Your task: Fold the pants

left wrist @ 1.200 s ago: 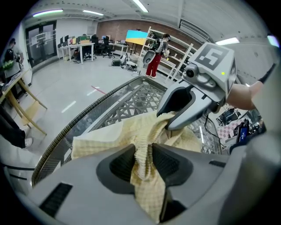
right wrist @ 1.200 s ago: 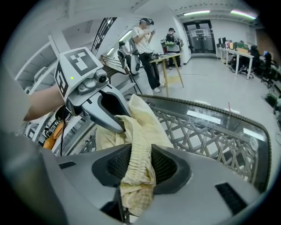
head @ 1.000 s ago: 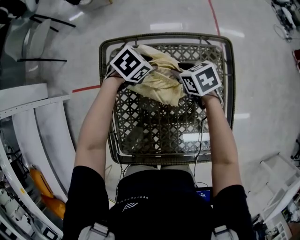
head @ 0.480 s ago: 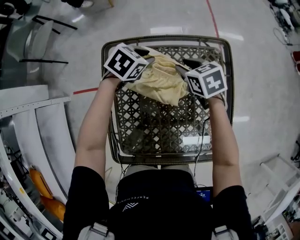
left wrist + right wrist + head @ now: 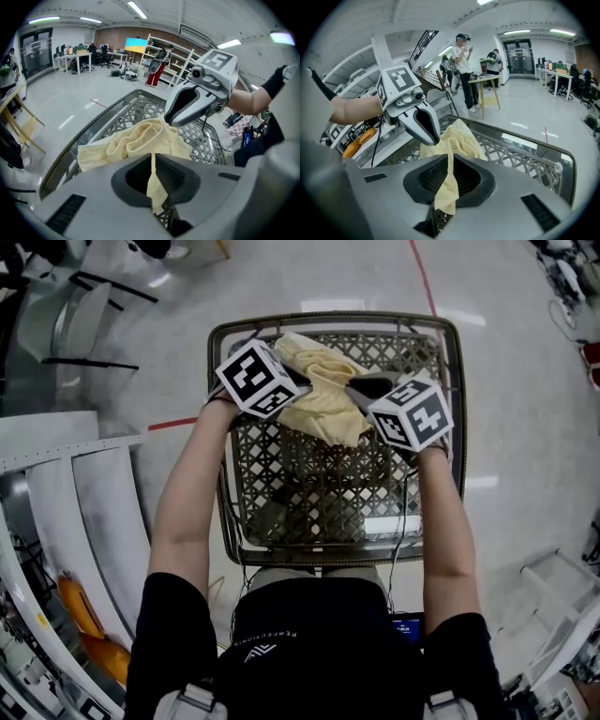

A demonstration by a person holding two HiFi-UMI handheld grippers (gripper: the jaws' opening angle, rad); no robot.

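Note:
Pale yellow pants [image 5: 323,395] hang bunched over the far half of a grey lattice basket [image 5: 333,319]. My left gripper [image 5: 302,386] comes at them from the left and my right gripper [image 5: 360,390] from the right. Both pairs of jaws are closing, each with a fold of the fabric pinched between its pads. In the left gripper view the cloth [image 5: 136,140] runs down through the left gripper [image 5: 153,161], with the other gripper [image 5: 187,101] just beyond. The right gripper view shows the pants [image 5: 457,138] caught in the right gripper [image 5: 451,161], facing the left one [image 5: 419,119].
The basket stands on a pale floor with a red line [image 5: 173,418]. White curved shelving [image 5: 56,484] with orange items [image 5: 80,606] runs along the left. In the gripper views, people stand in the distance by a wooden table [image 5: 487,91] and shelves [image 5: 159,51].
Both grippers have closed on the pants and risen a little. The bunch of fabric has lifted and drawn toward the basket's far edge.

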